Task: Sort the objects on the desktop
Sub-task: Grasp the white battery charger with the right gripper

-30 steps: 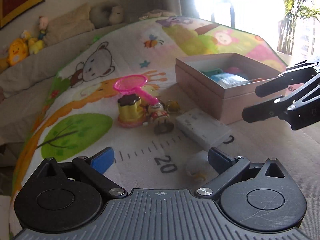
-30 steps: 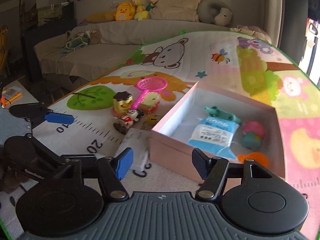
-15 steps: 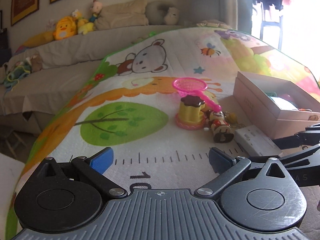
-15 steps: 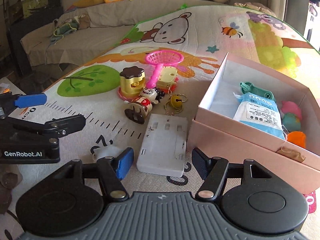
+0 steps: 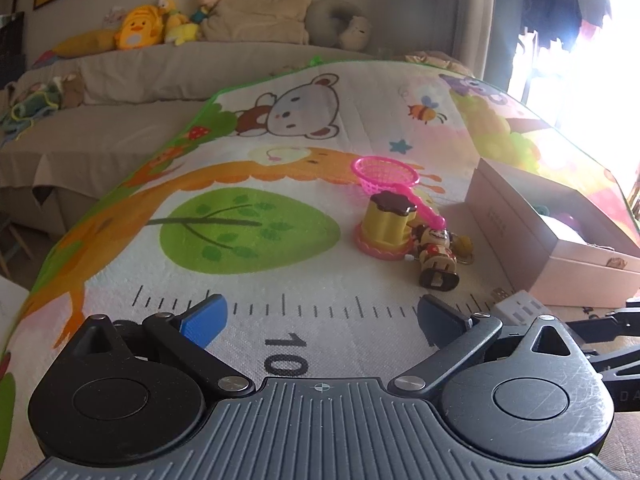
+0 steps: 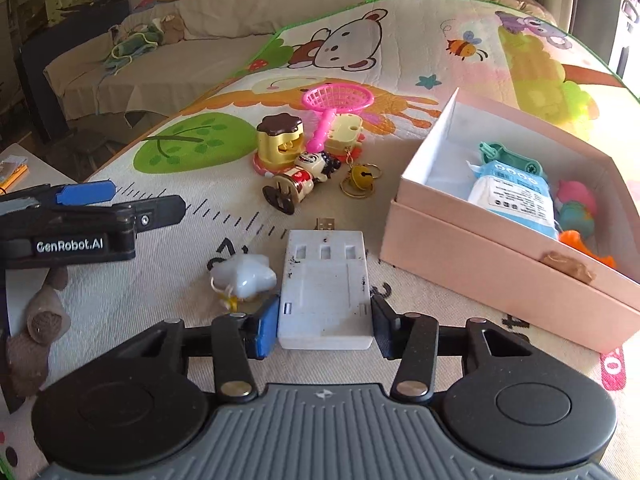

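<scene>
Desktop objects only partly sorted, judging by what lies where. Already inside pink box [image 6: 480, 264], off to right of right-hand jaws: blue-white packet [image 6: 512, 196], teal clip-like piece [image 6: 508, 154], pink and teal toy bits [image 6: 576, 204], something orange [image 6: 580, 240] at near corner. Five or so pcs in, so maybe halfway.

Still out on play mat [image 6: 168, 280], ahead of right jaws: pink toy net [image 6: 336, 100], yellow pudding toy w/ brown top [image 6: 278, 140], small yellow block [image 6: 344, 134] behind net handle, wind-up figure [image 6: 300, 184] lying on side, gold bell on keyring [image 6: 360, 180]. Just left of same jaws, touching or almost touching white adapter: pale star-shaped piece [image 6: 244, 280].

Right gripper [image 6: 324, 328]: jaws closing round near end of white USB adapter [image 6: 324, 288], roughly mid-width. Blue pad at left edge, dark pad at right edge, both at or against sides of casing; firm pinch not certain, adapter still flat on mat, not lifted. Plug end points away from jaws.

Left gripper [image 5: 320, 316]: jaws wide apart, nothing between, only printed ruler marks on mat below. Pudding toy and figure ahead and to right of them, well clear. Box at far right in that view.

Step in hand, by the look of it: adapter next for box. After that approx six loose pcs left, star piece nearest. No desk surface as such visible; everything on mat.
</scene>
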The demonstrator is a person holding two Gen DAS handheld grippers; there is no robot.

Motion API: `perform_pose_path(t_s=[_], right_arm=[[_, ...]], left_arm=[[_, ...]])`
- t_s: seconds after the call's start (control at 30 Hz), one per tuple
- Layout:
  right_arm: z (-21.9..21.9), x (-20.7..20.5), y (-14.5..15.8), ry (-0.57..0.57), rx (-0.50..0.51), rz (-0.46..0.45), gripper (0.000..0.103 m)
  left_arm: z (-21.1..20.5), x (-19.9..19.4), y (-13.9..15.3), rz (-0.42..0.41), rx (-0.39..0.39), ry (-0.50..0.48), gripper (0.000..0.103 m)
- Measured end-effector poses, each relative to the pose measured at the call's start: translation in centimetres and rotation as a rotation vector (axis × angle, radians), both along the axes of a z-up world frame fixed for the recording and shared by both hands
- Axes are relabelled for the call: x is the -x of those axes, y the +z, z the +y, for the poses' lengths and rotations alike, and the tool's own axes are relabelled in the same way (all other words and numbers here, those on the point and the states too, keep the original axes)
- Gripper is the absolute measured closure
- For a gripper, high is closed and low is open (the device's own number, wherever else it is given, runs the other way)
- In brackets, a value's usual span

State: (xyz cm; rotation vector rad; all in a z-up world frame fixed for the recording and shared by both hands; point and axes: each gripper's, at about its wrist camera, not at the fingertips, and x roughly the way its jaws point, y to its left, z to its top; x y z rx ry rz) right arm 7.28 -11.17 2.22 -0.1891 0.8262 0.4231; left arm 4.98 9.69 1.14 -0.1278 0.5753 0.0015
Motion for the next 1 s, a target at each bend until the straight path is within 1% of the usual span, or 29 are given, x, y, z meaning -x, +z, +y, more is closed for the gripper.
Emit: perform_pose_path(t_s=[0.1, 0.27, 0.3, 0.33, 0.37, 0.4, 0.43, 0.53, 0.6, 0.67, 0.73, 0.8, 0.9, 1.0], right_arm=[[-2.3, 1.5, -0.1, -0.024, 0.036, 0.004, 0.056], [-6.0, 3.6, -0.1, -0.057, 0.018, 0.011, 0.056], [-6.6, 3.9, -0.2, -0.064, 0.024, 0.003, 0.054], [-7.0, 4.2, -0.3, -0.073, 0.034, -0.010, 0.048], [-7.3, 4.4, -0.4, -0.085, 0.046, -0.026, 0.044], [-7.7, 4.4, -0.5, -0.100, 0.055, -0.040, 0.037], [-8.0, 4.3, -0.6, -0.114, 0.057, -0.050, 0.033], [-8.6, 3.7, -0.8, -0.161, 0.032, -0.061, 0.031], [-8.5, 3.2, -1.1, -0.173, 0.015, -0.073, 0.031], [-8.4, 2.8, -1.3, -0.174, 0.005, -0.089, 0.028], [-8.3, 2.5, -1.6, -0.181, -0.001, -0.104, 0.021], [-8.6, 2.2, -1.7, -0.196, -0.009, -0.109, 0.017], [-9.1, 2.2, -1.9, -0.217, -0.010, -0.125, 0.015], [-9.7, 2.3, -1.9, -0.260, -0.009, -0.136, 0.015]], left_arm=[[-0.1, 0.0, -0.1, 0.001, -0.011, -0.003, 0.000], [-0.6, 0.0, 0.0, 0.013, -0.024, -0.019, 0.000], [-0.8, 0.1, 0.0, 0.016, -0.023, -0.025, 0.000], [-1.1, 0.1, 0.0, 0.018, -0.023, -0.032, 0.000], [-1.3, 0.2, 0.1, 0.019, -0.023, -0.038, 0.000], [-1.6, 0.3, 0.1, 0.019, -0.023, -0.047, 0.000], [-1.8, 0.5, 0.2, 0.017, -0.022, -0.057, 0.000], [-2.9, 0.9, 0.4, 0.015, -0.025, -0.095, 0.000], [-3.6, 1.1, 0.4, 0.020, -0.035, -0.120, 0.000], [-4.2, 1.4, 0.4, 0.028, -0.042, -0.150, 0.000], [-4.6, 1.8, 0.3, 0.035, -0.050, -0.177, 0.000], [-4.9, 2.5, 0.2, 0.037, -0.059, -0.211, 0.000], [-5.3, 3.2, 0.2, 0.042, -0.056, -0.275, 0.000], [-6.3, 3.0, 0.2, 0.060, -0.052, -0.322, 0.000]])
